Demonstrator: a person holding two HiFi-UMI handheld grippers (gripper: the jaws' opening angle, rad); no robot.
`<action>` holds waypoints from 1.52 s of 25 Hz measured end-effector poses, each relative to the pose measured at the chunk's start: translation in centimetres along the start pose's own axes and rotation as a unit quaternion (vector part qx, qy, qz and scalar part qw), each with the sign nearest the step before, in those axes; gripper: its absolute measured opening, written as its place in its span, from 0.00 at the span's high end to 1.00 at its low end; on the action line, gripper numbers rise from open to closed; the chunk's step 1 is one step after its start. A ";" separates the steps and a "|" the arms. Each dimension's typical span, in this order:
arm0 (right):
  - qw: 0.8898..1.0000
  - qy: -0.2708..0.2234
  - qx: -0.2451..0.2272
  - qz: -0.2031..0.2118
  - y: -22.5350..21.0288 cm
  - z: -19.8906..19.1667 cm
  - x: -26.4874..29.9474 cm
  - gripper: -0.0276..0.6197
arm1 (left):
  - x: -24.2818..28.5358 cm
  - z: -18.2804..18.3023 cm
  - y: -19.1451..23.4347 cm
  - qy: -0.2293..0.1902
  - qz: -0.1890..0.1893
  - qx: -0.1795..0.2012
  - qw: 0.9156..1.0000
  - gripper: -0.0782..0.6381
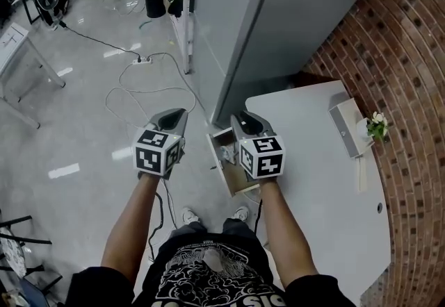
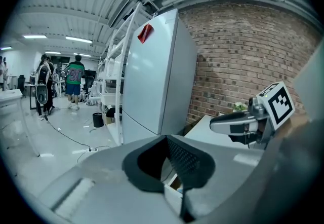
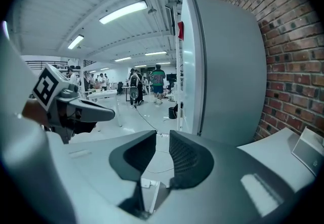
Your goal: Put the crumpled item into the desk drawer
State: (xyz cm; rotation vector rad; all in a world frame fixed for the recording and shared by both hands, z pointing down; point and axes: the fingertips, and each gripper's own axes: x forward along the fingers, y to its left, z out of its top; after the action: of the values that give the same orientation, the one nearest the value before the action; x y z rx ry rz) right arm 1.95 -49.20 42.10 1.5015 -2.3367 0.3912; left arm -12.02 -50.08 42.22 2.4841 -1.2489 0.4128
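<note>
The desk drawer (image 1: 235, 179) stands pulled open from the left edge of the white desk (image 1: 320, 180). A pale crumpled item (image 1: 227, 154) lies inside it. My right gripper (image 1: 249, 122) hovers over the drawer's far end. It is open by a narrow gap (image 3: 162, 139) and nothing is between its pads. My left gripper (image 1: 171, 118) hangs over the floor to the left of the drawer, apart from it. Its tips (image 2: 165, 139) meet and hold nothing. Each gripper view shows the other gripper alongside: the right gripper (image 2: 238, 125) and the left gripper (image 3: 96, 112).
A tall grey cabinet (image 1: 278, 21) stands just beyond the drawer, against a brick wall (image 1: 410, 76). On the desk's far end are a small grey box (image 1: 345, 126) and a flower pot (image 1: 376, 125). Cables (image 1: 139, 83) trail across the glossy floor. A table (image 1: 17, 55) stands far left.
</note>
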 end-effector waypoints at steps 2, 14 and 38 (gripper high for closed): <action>1.000 -0.006 -0.002 0.007 -0.3 0.9 -0.4 0.83 | -0.1 1.0 -0.4 -0.008 0.006 0.003 1.000 0.89; 0.997 -0.048 -0.013 0.058 -3.1 6.2 -2.6 0.91 | -0.5 5.3 -3.4 -0.038 0.062 0.007 0.997 0.89; 0.993 -0.074 -0.015 0.090 -3.8 8.2 -3.4 0.96 | -2.8 7.0 -3.4 -0.057 0.111 0.008 0.992 0.89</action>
State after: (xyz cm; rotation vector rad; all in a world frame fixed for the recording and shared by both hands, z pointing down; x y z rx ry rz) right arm 5.66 -51.29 33.40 1.3532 -2.5915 0.2953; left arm -10.09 -49.08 34.25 2.4194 -1.5809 0.3390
